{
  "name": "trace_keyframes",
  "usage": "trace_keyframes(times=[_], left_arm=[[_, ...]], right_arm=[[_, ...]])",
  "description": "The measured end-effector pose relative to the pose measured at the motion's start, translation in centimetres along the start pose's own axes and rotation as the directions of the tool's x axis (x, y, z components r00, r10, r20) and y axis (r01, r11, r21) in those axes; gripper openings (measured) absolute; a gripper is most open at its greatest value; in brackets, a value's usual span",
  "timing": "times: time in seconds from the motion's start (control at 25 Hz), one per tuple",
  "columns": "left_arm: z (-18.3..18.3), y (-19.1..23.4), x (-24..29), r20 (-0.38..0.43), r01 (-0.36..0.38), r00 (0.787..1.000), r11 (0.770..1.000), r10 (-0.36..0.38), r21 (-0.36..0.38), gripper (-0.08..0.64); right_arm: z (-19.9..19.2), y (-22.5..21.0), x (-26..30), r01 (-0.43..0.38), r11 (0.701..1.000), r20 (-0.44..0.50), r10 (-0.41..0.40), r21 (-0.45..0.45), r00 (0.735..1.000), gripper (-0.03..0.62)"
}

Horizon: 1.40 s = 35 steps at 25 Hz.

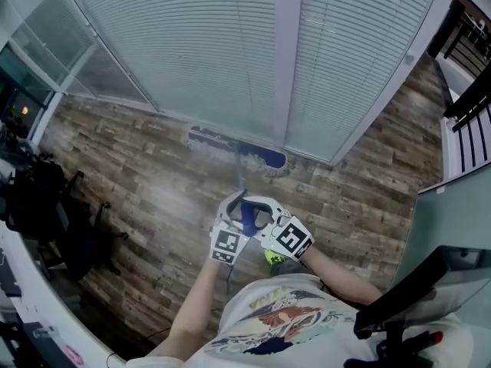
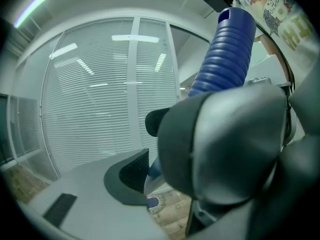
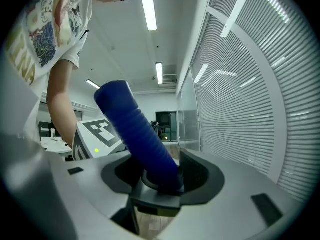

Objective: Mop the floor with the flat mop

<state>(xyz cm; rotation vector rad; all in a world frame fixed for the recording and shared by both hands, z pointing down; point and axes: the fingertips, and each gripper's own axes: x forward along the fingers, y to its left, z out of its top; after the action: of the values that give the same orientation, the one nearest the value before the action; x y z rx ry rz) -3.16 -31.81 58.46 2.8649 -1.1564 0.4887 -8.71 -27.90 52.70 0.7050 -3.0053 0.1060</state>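
Note:
The flat mop's blue head (image 1: pixel 238 149) lies on the wood floor at the foot of the blinds, and its thin pole (image 1: pixel 242 181) rises toward me. Both grippers clasp the ribbed blue handle (image 1: pixel 249 218) in front of my chest. My left gripper (image 1: pixel 236 205) holds it from the left and my right gripper (image 1: pixel 259 205) from the right. In the right gripper view the blue handle (image 3: pixel 142 139) passes between the dark pads of the right gripper (image 3: pixel 162 176), which is shut on it. In the left gripper view the handle (image 2: pixel 225 54) runs up past the left gripper (image 2: pixel 155 169). The right gripper's grey body (image 2: pixel 230 144) hides the left gripper's far jaw.
A glass wall with white blinds (image 1: pixel 230 52) borders the wood floor (image 1: pixel 153 205) just behind the mop head. A black office chair (image 1: pixel 38 205) and a desk edge (image 1: pixel 31 297) stand at the left. A table (image 1: pixel 453 221) and dark equipment (image 1: pixel 414 297) are at the right.

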Motion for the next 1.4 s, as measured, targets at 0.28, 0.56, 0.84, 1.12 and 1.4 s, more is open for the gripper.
trace_keyframes(times=[0.28, 0.56, 0.84, 1.12, 1.4], left_arm=[[-2.3, -2.7, -2.3, -0.043, -0.022, 0.999, 0.999, 0.020, -0.032, 0.169], [-3.9, -9.9, -10.0, -0.046, -0.058, 0.997, 0.997, 0.056, -0.044, 0.170], [-7.6, -19.1, -23.0, -0.048, -0.143, 0.989, 0.984, 0.138, -0.106, 0.167], [-7.3, -29.0, -31.0, -0.047, -0.181, 0.983, 0.983, 0.179, -0.043, 0.147], [-6.4, -38.3, -32.0, -0.072, -0.177, 0.981, 0.983, 0.181, 0.056, 0.147]], right_arm=[[-2.0, 3.4, -1.4, -0.018, 1.000, -0.035, 0.019, 0.020, 0.999, 0.207], [-3.0, 13.1, -5.6, -0.051, 0.999, -0.043, 0.051, 0.014, 0.998, 0.210], [-4.7, 29.2, -9.6, -0.146, 0.989, -0.061, 0.147, 0.014, 0.987, 0.216], [-4.3, 40.2, -16.6, -0.230, 0.973, -0.077, 0.230, 0.007, 0.970, 0.218], [-4.7, 44.2, -25.2, -0.292, 0.956, -0.099, 0.292, 0.023, 0.951, 0.223]])
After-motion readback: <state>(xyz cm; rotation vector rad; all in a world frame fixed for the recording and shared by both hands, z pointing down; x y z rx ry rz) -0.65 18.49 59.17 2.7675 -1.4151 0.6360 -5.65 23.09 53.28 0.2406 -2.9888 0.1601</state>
